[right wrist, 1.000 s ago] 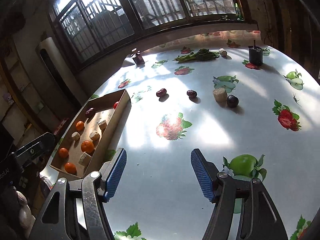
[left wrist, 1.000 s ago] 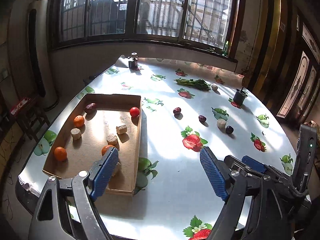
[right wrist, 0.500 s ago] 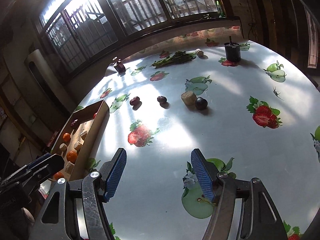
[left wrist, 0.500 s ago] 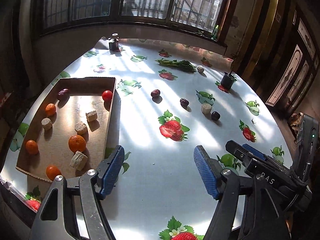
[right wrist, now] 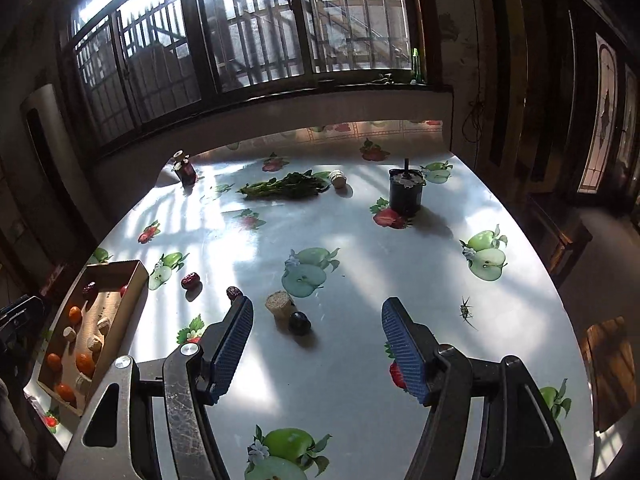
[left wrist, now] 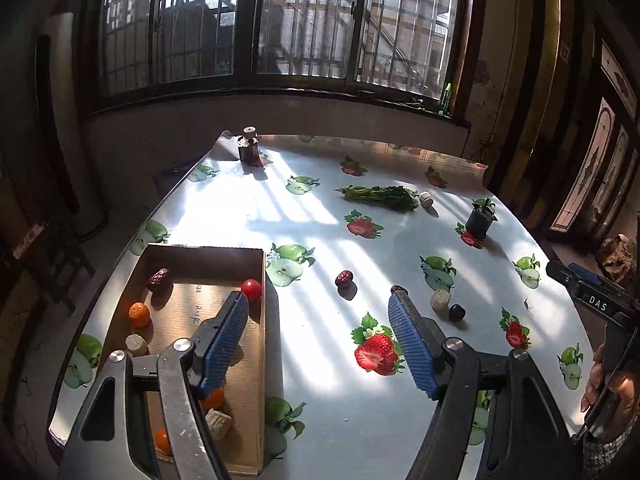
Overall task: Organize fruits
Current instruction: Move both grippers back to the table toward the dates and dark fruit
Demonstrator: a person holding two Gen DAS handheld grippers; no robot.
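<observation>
The cardboard box [left wrist: 262, 344] lies at the near left edge of the worktop [left wrist: 320, 412], which wears a glossy cloth printed with strawberries and apples. Inside the box sit a cherry tomato [left wrist: 251, 289] at its far right corner, a red date [left wrist: 158, 279] at its far left corner, several small oranges [left wrist: 139, 314] and pale cork-like pieces [left wrist: 136, 344].

Outside the box, to its right, a red date [left wrist: 343, 278] lies loose on the cloth; farther right lies a second date [right wrist: 234, 292], then a cork-like piece [right wrist: 279, 303] with a dark plum [right wrist: 299, 323] just beside it. Well beyond the box, toward the window, lie a bunch of greens [right wrist: 284, 189], a small jar [left wrist: 249, 148] and a black pot [right wrist: 405, 194].

The left gripper [left wrist: 318, 336] hangs over the box's right wall, fingers apart and empty. The right gripper [right wrist: 316, 340] hovers right of the box, fingers spread and gripping nothing, with the plum and cork piece seen between them on the cloth.
</observation>
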